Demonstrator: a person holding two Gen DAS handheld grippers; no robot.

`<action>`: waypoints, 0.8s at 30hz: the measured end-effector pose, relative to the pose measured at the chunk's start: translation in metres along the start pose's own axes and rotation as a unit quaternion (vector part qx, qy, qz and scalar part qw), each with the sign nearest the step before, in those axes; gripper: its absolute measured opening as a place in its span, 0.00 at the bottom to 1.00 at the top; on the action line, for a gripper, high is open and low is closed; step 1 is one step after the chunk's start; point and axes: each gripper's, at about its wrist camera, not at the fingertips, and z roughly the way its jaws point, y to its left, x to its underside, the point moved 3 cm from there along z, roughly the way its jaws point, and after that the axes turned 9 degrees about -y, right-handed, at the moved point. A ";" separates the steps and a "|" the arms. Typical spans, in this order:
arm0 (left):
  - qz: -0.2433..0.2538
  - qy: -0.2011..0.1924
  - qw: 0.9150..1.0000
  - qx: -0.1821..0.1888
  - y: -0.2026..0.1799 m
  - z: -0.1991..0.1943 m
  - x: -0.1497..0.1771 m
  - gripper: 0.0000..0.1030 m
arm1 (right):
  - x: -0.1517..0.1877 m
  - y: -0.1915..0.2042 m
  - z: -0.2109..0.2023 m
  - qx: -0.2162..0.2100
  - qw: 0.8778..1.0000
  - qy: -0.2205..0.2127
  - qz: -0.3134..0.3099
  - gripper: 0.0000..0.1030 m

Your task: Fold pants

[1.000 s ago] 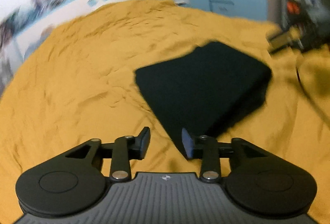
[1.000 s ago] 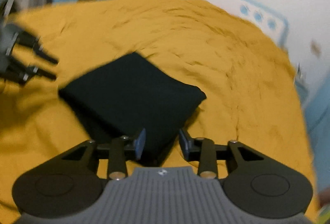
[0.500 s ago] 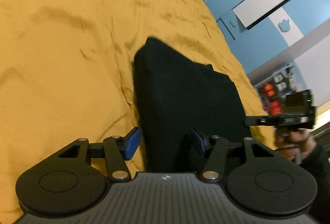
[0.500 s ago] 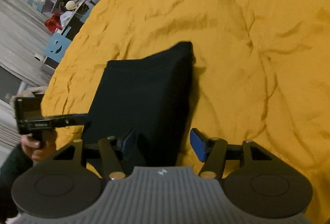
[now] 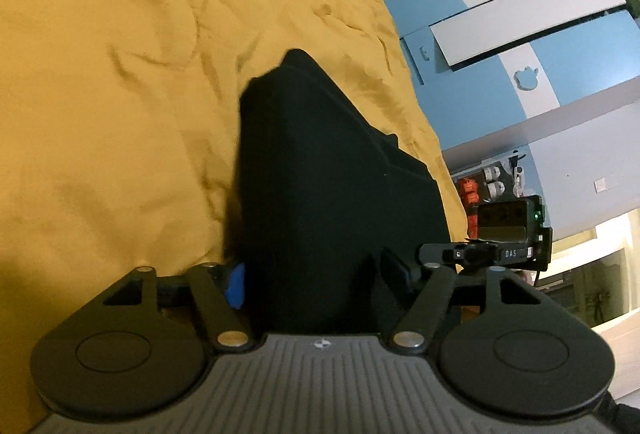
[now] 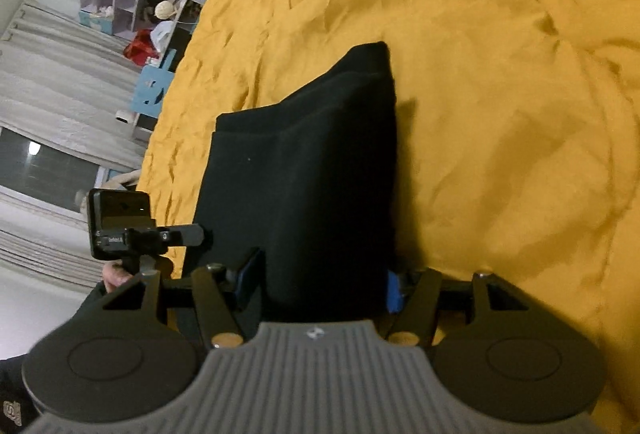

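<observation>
Rumpled mustard-yellow bedding (image 5: 120, 106) carries the folded black pants (image 5: 320, 174), a thick, soft, roughly rectangular stack with rounded corners. At the stack's near edge the left gripper (image 5: 318, 280) has its jaws spreading, blue pads either side of the cloth; whether they touch it I cannot tell. The right gripper (image 6: 320, 284) likewise straddles the pants' near edge, jaws widening, contact unclear.

Your left gripper (image 5: 320, 276): black linkage arms, silver pivot screws, blue finger pads (image 5: 237, 284), ribbed grey housing with small round emblem. Your right gripper (image 6: 322, 286): same build. Black sleeve (image 6: 90, 308) at your hand.
</observation>
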 end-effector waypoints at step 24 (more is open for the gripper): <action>0.024 -0.025 0.999 -0.017 -0.045 -0.020 0.002 0.28 | 0.002 0.052 -0.024 0.018 0.998 -0.019 -0.055 0.21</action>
